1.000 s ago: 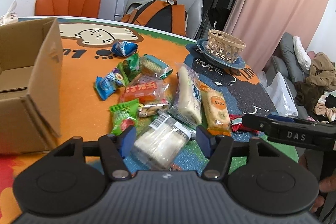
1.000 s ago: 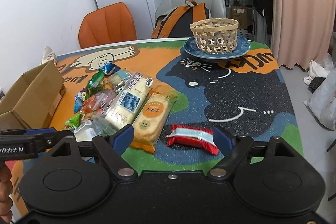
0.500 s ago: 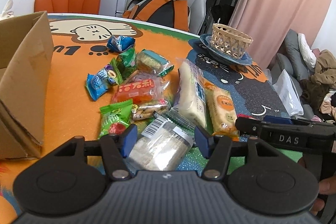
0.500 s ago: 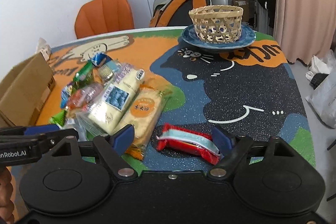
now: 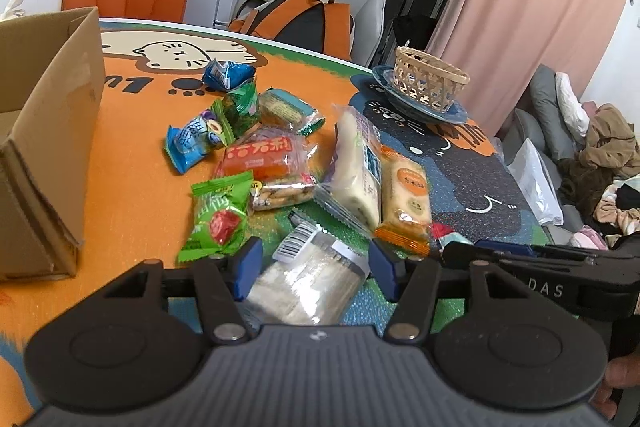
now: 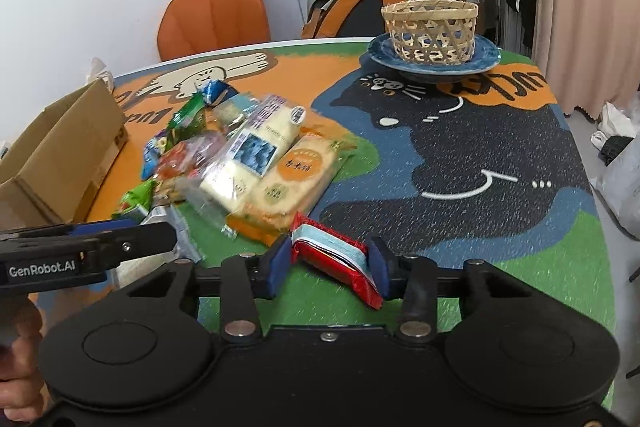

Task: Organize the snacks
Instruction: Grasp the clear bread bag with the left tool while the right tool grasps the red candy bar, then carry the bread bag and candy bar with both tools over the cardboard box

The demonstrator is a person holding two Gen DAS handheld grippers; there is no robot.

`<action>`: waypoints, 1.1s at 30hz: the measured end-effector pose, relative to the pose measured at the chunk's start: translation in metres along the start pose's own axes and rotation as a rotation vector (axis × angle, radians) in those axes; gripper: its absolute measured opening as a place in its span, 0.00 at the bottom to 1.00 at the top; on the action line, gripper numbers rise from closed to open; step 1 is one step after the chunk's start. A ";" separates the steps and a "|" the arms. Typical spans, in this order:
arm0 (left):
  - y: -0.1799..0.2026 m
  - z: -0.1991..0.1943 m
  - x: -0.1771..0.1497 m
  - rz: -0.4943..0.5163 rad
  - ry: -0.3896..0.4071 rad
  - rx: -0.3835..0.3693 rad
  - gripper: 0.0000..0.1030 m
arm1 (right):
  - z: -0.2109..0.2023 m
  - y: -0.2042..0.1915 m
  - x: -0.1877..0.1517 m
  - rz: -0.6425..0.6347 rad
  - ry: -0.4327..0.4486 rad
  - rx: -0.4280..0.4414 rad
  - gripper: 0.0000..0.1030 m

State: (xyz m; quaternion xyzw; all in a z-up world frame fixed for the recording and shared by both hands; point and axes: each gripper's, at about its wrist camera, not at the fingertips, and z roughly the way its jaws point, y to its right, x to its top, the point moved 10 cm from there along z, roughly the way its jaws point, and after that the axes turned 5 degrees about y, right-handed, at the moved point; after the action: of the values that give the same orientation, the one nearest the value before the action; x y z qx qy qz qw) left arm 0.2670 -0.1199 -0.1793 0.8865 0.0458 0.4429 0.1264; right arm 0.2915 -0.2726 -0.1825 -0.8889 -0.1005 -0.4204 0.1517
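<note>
Down at the near edge of the table, the flat red snack packet with a pale blue stripe (image 6: pixel 334 255) sits between the blue pads of the right gripper (image 6: pixel 328 261); the jaws are closing and both pads already press its sides, so it is gripped. It lies on the green part of the cartoon-cat printed tablecloth (image 6: pixel 500 155), just right of the snack pile.

To its left, the left gripper (image 5: pixel 316 269) straddles a clear plastic packet of pale wafers with a barcode label (image 5: pixel 308 279). Those jaws are closing too, with the packet between them, but its left pad touches the wrapper only lightly and the right pad stands a little apart, so it has no firm hold.

Beyond the clear packet lies the rest of the pile: a long white bread packet with a blue label (image 5: pixel 358 167), an orange-and-cream cracker packet (image 5: pixel 406 195) touching its right side, a green sweet wrapper with a red fruit picture (image 5: pixel 218 217) near the left pad, a red-and-orange packet (image 5: pixel 260 159), a small blue wrapper (image 5: pixel 192 141) and a crumpled blue wrapper (image 5: pixel 228 75) farthest away.

An open brown cardboard box (image 5: pixel 44 143) stands at the left of the table, well apart from the pile. At the far right, a woven bamboo basket (image 6: pixel 430 27) rests on a dark blue ceramic plate (image 6: pixel 486 61). Behind the table stand an orange chair (image 6: pixel 214 17) and a grey chair holding an orange-and-black backpack (image 5: pixel 304 21).
</note>
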 end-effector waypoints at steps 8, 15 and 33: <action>-0.005 -0.009 -0.012 -0.016 -0.043 -0.007 0.56 | -0.011 -0.012 -0.010 0.001 -0.011 -0.010 0.43; -0.002 -0.009 -0.020 0.022 -0.045 0.012 0.57 | -0.016 -0.027 -0.014 -0.028 -0.022 0.005 0.49; -0.011 -0.019 -0.025 0.039 -0.033 0.039 0.44 | -0.001 -0.036 -0.014 -0.149 -0.036 -0.002 0.58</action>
State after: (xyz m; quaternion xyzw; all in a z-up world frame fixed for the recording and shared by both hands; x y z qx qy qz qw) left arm 0.2370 -0.1103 -0.1902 0.8967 0.0349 0.4295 0.1012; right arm 0.2709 -0.2396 -0.1863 -0.8866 -0.1686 -0.4144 0.1175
